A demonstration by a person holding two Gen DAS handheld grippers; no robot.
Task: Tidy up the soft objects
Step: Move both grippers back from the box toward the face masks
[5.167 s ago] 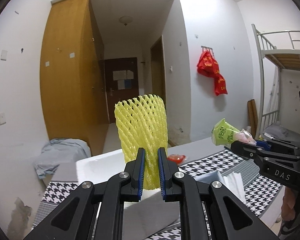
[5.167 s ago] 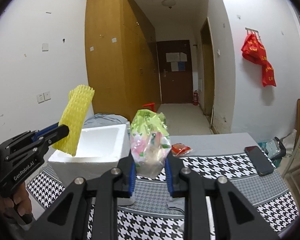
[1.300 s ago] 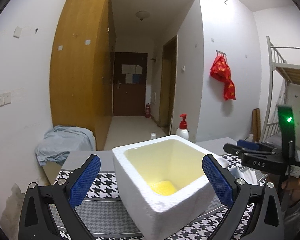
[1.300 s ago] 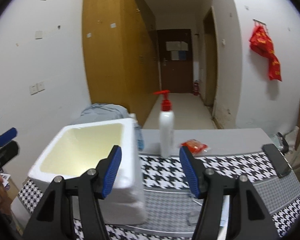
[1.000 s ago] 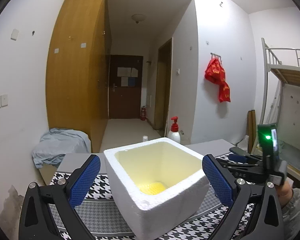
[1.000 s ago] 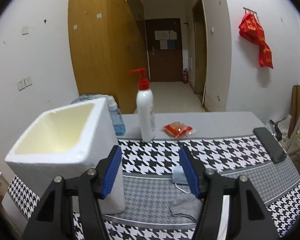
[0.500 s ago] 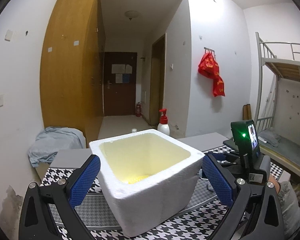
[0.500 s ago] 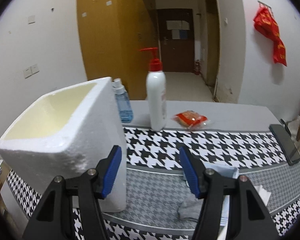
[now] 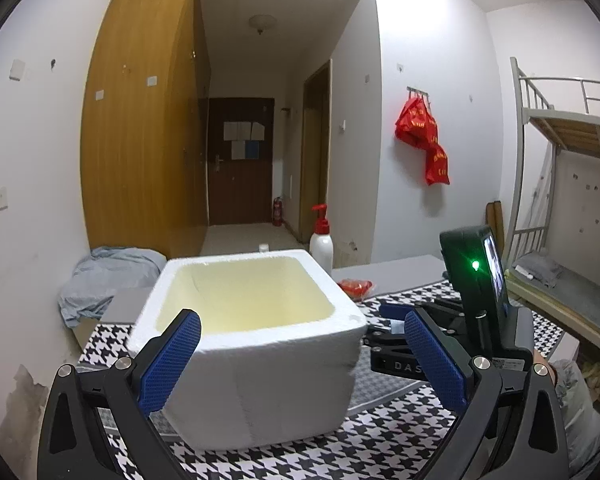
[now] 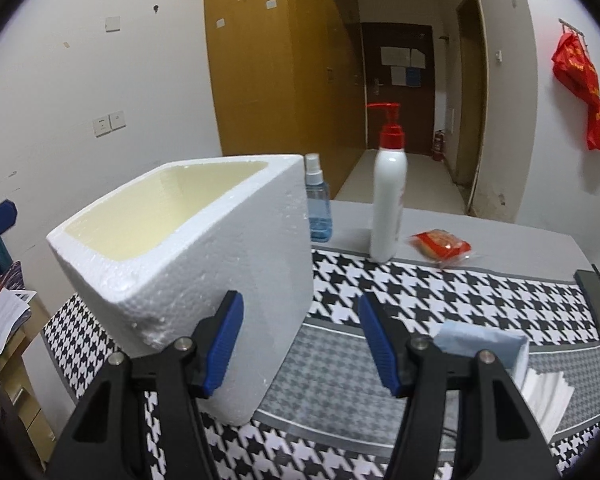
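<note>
A white foam box [image 9: 260, 376] stands on the houndstooth table cloth [image 9: 380, 448]; its cream inside shows but its contents are hidden. My left gripper [image 9: 300, 356] is open and empty, low in front of the box with its fingers either side. My right gripper [image 10: 300, 340] is open and empty beside the box [image 10: 204, 280], at its right front corner. It also shows in the left wrist view [image 9: 396, 320]. A red snack packet [image 10: 440, 246] lies at the back of the table. A folded blue cloth [image 10: 484, 344] and white tissues [image 10: 548, 396] lie at the right.
A white pump bottle with a red top [image 10: 388, 204] and a small blue spray bottle [image 10: 318, 208] stand behind the box. A dark phone [image 10: 598, 304] lies at the table's right edge. A bunk bed [image 9: 560, 200] stands to the right.
Both grippers dropped their soft items into the box and opened. Over the last second both have sunk lower and closer to the box, so its inside bottom is no longer seen.
</note>
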